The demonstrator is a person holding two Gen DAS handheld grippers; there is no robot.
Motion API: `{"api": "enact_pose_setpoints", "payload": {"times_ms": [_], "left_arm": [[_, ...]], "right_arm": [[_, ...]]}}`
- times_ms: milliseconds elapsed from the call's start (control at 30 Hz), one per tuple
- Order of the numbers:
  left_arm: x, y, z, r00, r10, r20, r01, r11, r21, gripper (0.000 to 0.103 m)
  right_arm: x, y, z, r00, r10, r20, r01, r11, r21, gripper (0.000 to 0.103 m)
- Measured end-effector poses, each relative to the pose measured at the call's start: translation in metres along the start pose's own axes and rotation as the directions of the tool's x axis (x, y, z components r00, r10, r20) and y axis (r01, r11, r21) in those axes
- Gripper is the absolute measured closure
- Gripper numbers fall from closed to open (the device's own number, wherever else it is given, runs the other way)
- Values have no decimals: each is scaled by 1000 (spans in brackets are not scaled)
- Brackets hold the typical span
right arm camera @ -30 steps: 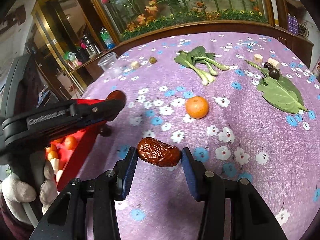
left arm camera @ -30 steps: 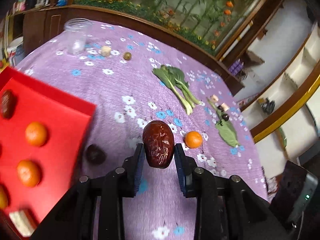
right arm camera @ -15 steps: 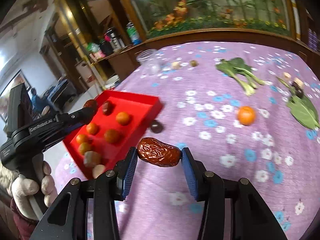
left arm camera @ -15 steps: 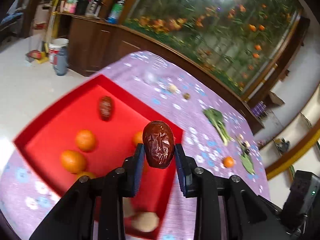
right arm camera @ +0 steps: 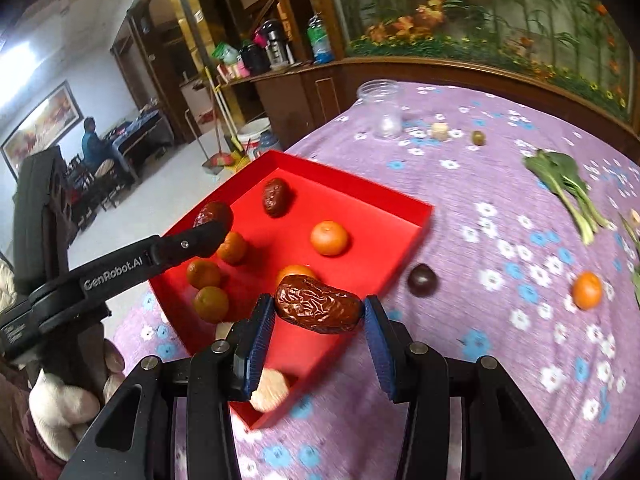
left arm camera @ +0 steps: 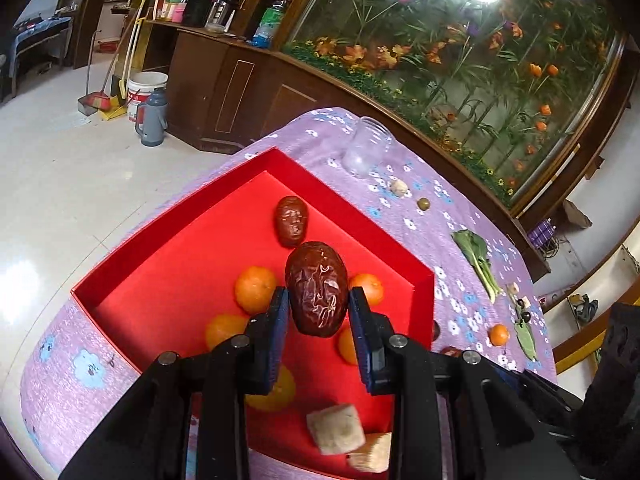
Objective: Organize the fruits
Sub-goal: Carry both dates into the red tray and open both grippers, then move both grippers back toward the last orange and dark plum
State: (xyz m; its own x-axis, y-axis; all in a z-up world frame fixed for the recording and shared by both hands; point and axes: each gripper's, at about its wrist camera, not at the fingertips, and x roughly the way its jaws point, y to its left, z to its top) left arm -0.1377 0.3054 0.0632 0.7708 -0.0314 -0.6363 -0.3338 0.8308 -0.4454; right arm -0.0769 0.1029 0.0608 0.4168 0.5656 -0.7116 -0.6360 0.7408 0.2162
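A: Starting at the left, what was already sorted?

B: The shallow red square tray (right arm camera: 404, 216) sat at the left end of the table with a wrinkled dark-red date (right arm camera: 275, 197) and several small round glossy oranges (right arm camera: 329, 237) lying in it, plus pale, rough cube-shaped pieces (left arm camera: 335, 429) at its near edge. I judged the job well past halfway.

A: And the hands?

B: The left gripper (left arm camera: 316, 312) hung over the tray, its blue ribbed pads closed narrowly on an oval, shrivelled dark-brown date (left arm camera: 317, 288) held upright above the oranges. The right gripper (right arm camera: 319, 320) was over the tray's near right corner, jaws pinching a second long wrinkled date (right arm camera: 318, 309) lengthwise by its ends. Neither date had been let go, so two drops remained.

A: What lay further right?

B: Just outside the tray's right wall sat a smooth, dark round fruit (right arm camera: 422, 279) on the purple flowered tablecloth (right arm camera: 500, 184). Beyond it, well apart, was a lone small orange (right arm camera: 586, 290). Toward the far edge stood a clear plastic jar (right arm camera: 383, 109), then a pale lump (right arm camera: 439, 131) and a small green olive-like fruit (right arm camera: 477, 137).

A: Anything not fruit?

B: A leafy green vegetable with pale stalks (right arm camera: 568, 188) lay at the right, soft and flat. I guessed it would stay put.
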Motion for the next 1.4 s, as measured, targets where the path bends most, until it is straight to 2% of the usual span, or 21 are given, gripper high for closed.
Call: {"api": "enact_pose_setpoints", "payload": {"times_ms": [333,567,667,733,967,1100,1233,1400], "left_arm": [[13,20,1,1000,0,-17,0,1000,-26,74],[17,18,3,1000,-21,-18,20,999,-32,73],[17,18,3,1000,-22,-16,21,999,-36,68],[15,18,5,1000,-19,-9,19,999,-43,59],[3,16,9,1000,-4,21,5,999,-52,49],[-5,6,7,998,39,47,-39,999,-11,48],[-19,-15,3,987,115,108,-124,990,74,39],[-31,-40,-6,976,155,153,-178,972,152,32]], "right_arm": [[51,20,4,996,-45,-76,40,997,-60,53],[55,23,6,996,-57,-70,52,996,-70,52],[55,26,6,996,-61,-66,56,996,-75,52],[55,26,5,996,-63,-68,58,996,-71,52],[50,21,3,997,-48,-68,46,998,-39,43],[40,18,1,998,-48,-46,47,999,-20,40],[27,10,-3,998,-52,-21,52,999,17,37],[13,-4,-8,999,-49,-2,49,996,78,37]]}}
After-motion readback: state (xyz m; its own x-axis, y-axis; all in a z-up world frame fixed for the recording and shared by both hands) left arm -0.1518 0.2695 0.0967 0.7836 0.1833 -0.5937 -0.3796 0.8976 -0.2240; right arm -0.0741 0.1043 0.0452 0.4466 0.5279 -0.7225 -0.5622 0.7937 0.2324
